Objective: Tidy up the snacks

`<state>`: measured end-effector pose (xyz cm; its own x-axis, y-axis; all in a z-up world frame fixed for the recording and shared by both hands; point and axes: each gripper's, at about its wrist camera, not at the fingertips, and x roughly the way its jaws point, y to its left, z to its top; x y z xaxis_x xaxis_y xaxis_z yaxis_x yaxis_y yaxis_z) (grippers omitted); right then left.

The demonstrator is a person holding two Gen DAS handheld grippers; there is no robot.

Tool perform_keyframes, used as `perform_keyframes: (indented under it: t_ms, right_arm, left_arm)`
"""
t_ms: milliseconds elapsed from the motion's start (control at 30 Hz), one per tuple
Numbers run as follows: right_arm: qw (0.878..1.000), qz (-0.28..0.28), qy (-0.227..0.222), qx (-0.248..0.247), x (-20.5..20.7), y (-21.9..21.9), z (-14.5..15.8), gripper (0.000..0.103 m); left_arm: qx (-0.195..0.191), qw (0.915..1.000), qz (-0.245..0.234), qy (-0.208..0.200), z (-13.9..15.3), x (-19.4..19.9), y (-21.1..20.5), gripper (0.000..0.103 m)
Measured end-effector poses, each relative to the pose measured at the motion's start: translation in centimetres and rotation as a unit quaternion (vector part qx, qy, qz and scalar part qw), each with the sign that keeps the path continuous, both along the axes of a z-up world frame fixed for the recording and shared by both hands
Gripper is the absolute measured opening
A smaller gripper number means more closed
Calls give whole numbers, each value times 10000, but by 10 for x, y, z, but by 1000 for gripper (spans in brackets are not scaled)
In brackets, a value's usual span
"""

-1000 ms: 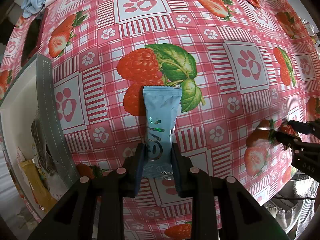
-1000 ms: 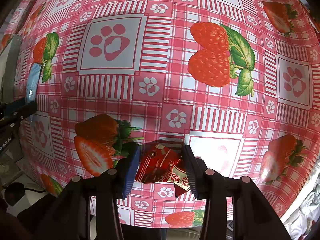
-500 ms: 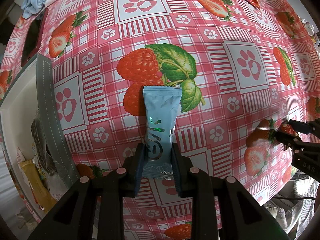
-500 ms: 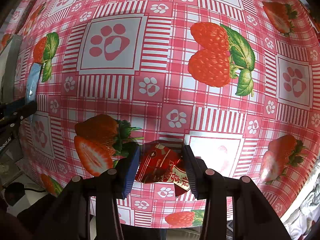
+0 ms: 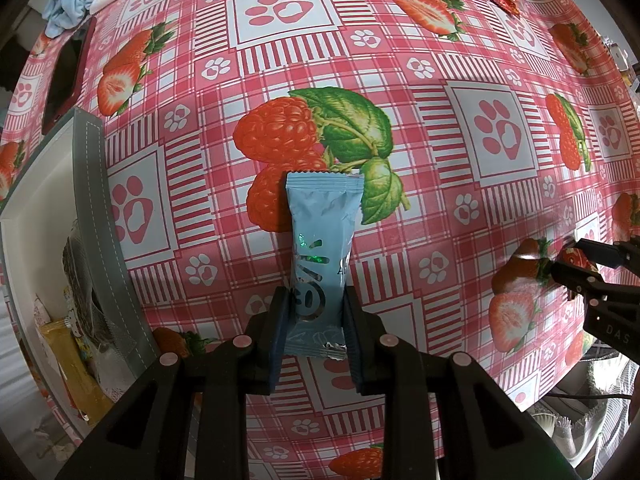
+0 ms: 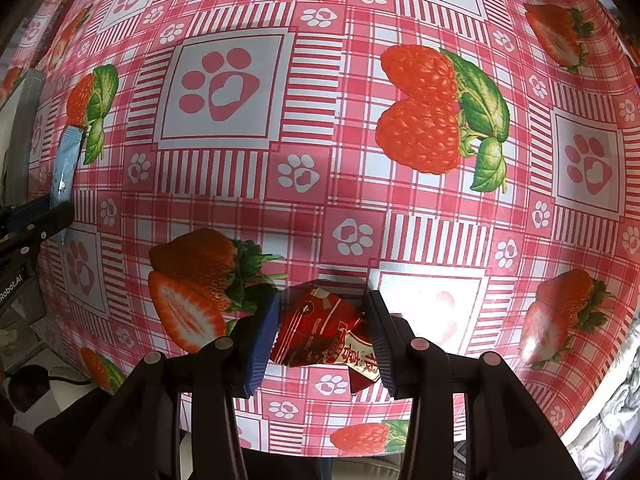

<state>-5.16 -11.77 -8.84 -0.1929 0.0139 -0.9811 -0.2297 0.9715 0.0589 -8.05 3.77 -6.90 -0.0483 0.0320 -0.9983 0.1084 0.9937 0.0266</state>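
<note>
glossy tablecloth (image 5: 400,60), shiny foil blue packet (image 5: 320,224)

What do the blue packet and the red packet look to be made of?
Blue packet: matte plastic film, probably; crimped zigzag end seal, small metallic glints in the print. Red packet: glossy foil-like film, creased, with bright reflections. Neither is certain from looks alone.

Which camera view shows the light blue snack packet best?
The left wrist view. There the light blue snack packet sits in the centre, nearly its whole length visible, its near end between the left tongs. In the right wrist view the packet is only a narrow, distorted strip at the left edge, partly hidden by the tongs.
</note>
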Motion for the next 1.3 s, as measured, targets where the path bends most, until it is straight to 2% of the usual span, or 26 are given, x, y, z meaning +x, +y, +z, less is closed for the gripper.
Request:
perform_keyframes:
  t_ms: [133, 200, 433, 633, 767, 800, 833, 867, 1000, 1100, 1200, 1267, 1300]
  right_arm:
    - [10000, -73, 26, 49, 1, 1, 1, 44]
    - [9998, -124, 63, 153, 1, 0, 1, 38]
    - [9959, -616, 138, 655, 10, -1, 15, 38]
    - [9953, -518, 16, 817, 24, 12, 33, 38]
    - [9970, -311, -73, 706, 28, 23, 44, 38]
    - [9981, -247, -58, 553, 29, 22, 42, 52]
    - [9986, -257, -32, 451, 28, 21, 40, 80]
    - [9989, -332, -1, 321, 27, 16, 37, 91]
    - [9905, -1312, 285, 305, 23, -25, 22, 93]
    - [9766, -2073, 485, 300, 20, -50, 6, 93]
    - [9686, -2384, 636, 312, 21, -58, -8, 93]
    - [9664, -2450, 704, 335, 22, -58, -14, 81]
    - [9677, -2414, 685, 242, 22, -57, -14, 79]
  left_arm:
    - [-130, 9999, -16, 43, 1, 0, 3, 28]
    - [-260, 9996, 62, 71, 3, 0, 8, 25]
    - [-496, 9985, 191, -117, 26, 6, 26, 25]
    - [-618, 9969, 316, -366, 51, 14, 48, 25]
    - [-622, 9959, 463, -475, 64, 17, 70, 25]
    - [-605, 9957, 489, -508, 66, 16, 74, 25]
    - [-594, 9955, 509, -534, 68, 15, 79, 25]
    - [-588, 9953, 532, -558, 71, 13, 83, 25]
    - [-587, 9949, 585, -579, 73, 3, 94, 25]
    - [-547, 9955, 536, -557, 72, 0, 95, 25]
    - [-496, 9962, 433, -566, 73, -6, 94, 25]
    - [-464, 9965, 379, -581, 75, -7, 96, 25]
    - [-459, 9965, 373, -585, 76, -8, 97, 25]
